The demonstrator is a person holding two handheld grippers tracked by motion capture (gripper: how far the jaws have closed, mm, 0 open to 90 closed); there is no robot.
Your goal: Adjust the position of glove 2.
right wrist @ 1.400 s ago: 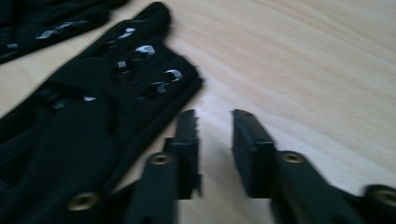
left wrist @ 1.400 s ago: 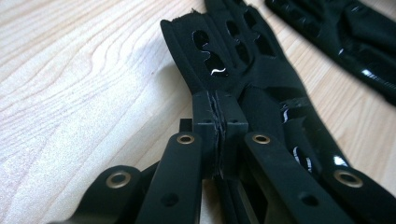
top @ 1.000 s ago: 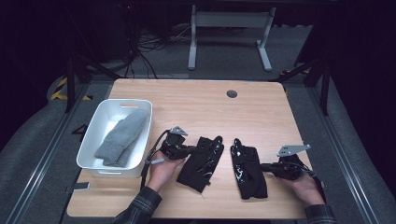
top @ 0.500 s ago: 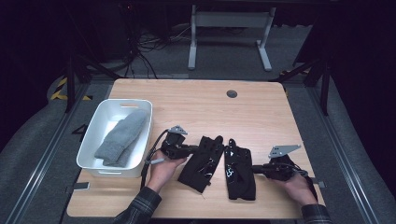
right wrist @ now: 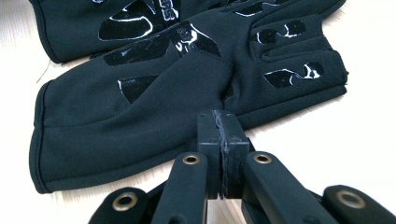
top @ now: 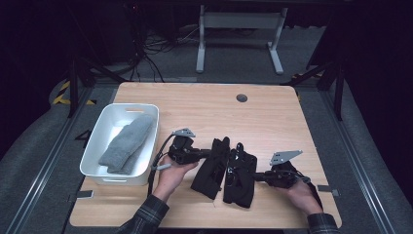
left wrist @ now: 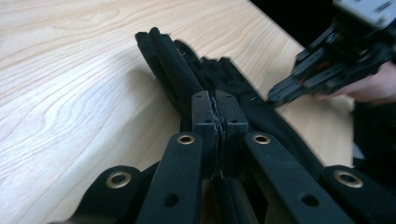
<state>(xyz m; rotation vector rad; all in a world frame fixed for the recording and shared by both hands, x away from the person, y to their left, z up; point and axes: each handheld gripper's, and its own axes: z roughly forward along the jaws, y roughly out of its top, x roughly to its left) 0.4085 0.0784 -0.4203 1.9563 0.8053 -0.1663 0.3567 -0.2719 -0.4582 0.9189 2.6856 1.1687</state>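
Two black gloves lie side by side at the front middle of the wooden table. My left gripper (top: pixel 208 155) is shut on the left edge of the left glove (top: pixel 210 168); in the left gripper view its jaws (left wrist: pixel 216 100) meet over the dark fabric (left wrist: pixel 173 70). My right gripper (top: pixel 257 176) is shut on the right edge of the right glove (top: pixel 240 181). In the right gripper view the palm, printed with glossy patches (right wrist: pixel 140 107), puckers toward the closed jaws (right wrist: pixel 219 116). The left glove (right wrist: pixel 79 23) lies just beyond, touching it.
A white bin (top: pixel 97 146) holding a folded grey sock (top: pixel 127 144) stands at the table's left. A dark round grommet (top: pixel 241 98) sits near the far edge. Bare wood lies behind the gloves and to the right. Desk legs and cables stand beyond the table.
My right gripper has slid left, dragging the right glove with it until it lies against the left glove. The left gripper and its glove have stayed put.
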